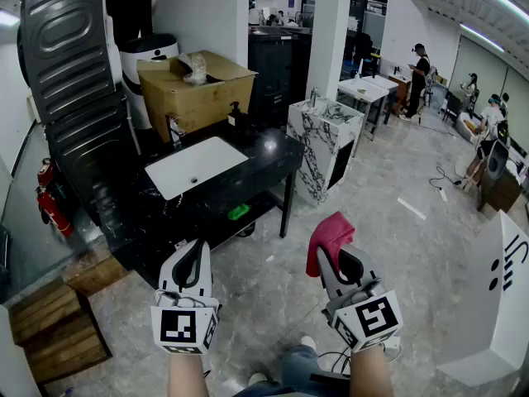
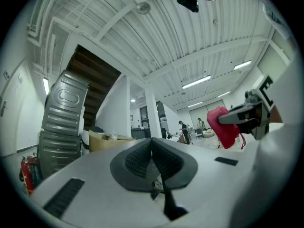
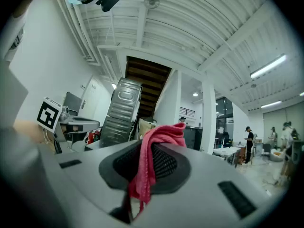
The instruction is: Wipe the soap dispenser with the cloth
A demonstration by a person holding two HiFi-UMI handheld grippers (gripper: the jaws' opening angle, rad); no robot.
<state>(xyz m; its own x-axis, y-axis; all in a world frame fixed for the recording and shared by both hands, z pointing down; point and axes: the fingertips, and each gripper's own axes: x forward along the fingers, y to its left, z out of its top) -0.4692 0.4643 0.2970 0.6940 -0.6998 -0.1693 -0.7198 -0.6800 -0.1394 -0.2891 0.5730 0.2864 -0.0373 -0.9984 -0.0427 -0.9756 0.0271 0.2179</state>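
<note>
Well short of the counter, both grippers hang over bare floor, so the wiping is not yet under way.

The right gripper pinches the cloth. In the right gripper view the pink fabric is clamped between the pads, with a bunch standing up past the tips and a tail drooping toward the camera. Held this way, the loose bunch at the front is probably what would meet the bottle, with the hard jaws behind it.

The left gripper has its jaws pressed together on nothing, and its own view shows the pads meeting with no gap. It looks free to steady the dispenser, though it would have to open first.

The dispenser, a dark pump bottle, stands upright at the back of the counter. It is just past the far right corner of the white sink, near the box, and well apart from both grippers. A spot beside the basin and tap suits its use.

I judge the next move to be an approach that brings the cloth to the bottle.
</note>
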